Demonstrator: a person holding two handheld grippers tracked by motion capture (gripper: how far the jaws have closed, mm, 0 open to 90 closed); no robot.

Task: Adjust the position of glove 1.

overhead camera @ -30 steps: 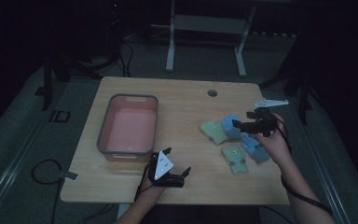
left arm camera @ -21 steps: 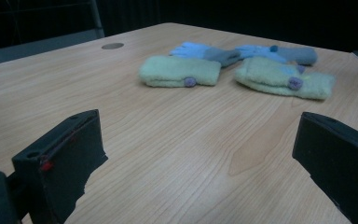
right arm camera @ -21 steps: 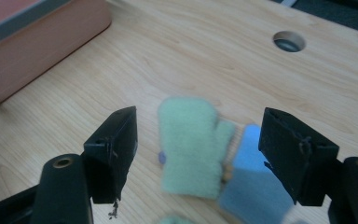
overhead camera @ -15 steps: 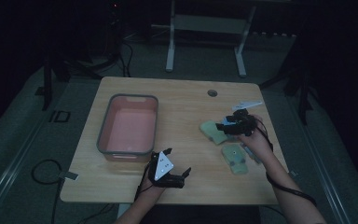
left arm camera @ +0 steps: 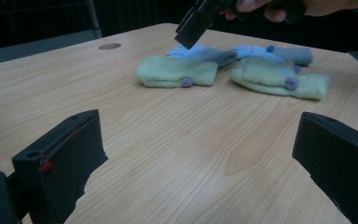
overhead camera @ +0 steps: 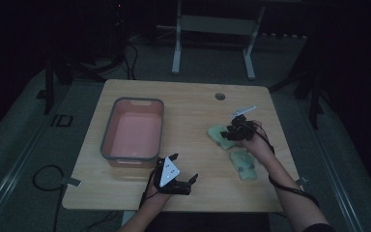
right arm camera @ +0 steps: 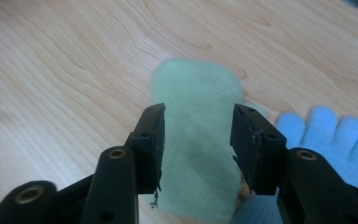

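Two pale green mittens lie on the table's right half, one (overhead camera: 216, 133) to the left of the other (overhead camera: 243, 165). Blue gloves (left arm camera: 204, 52) lie just behind them. My right gripper (overhead camera: 228, 134) points down over the left green mitten (right arm camera: 196, 88). Its jaws have just been closing and stand on either side of the mitten, while the pads (right arm camera: 157, 140) press nothing. In the left gripper view, the right gripper's jaw tip (left arm camera: 189, 33) hangs slightly above the mittens. My left gripper (overhead camera: 183, 167) rests open near the front edge with nothing between its fingers (left arm camera: 65, 154).
A grey-rimmed pink bin (overhead camera: 107, 140) stands on the table's left half, just behind the left gripper. A round cable hole (overhead camera: 220, 96) sits near the far edge. Bare wood lies between the bin and the mittens.
My right gripper has moved left and down, from over the blue gloves to the left green mitten, and its jaws have narrowed. The left gripper has stayed put.
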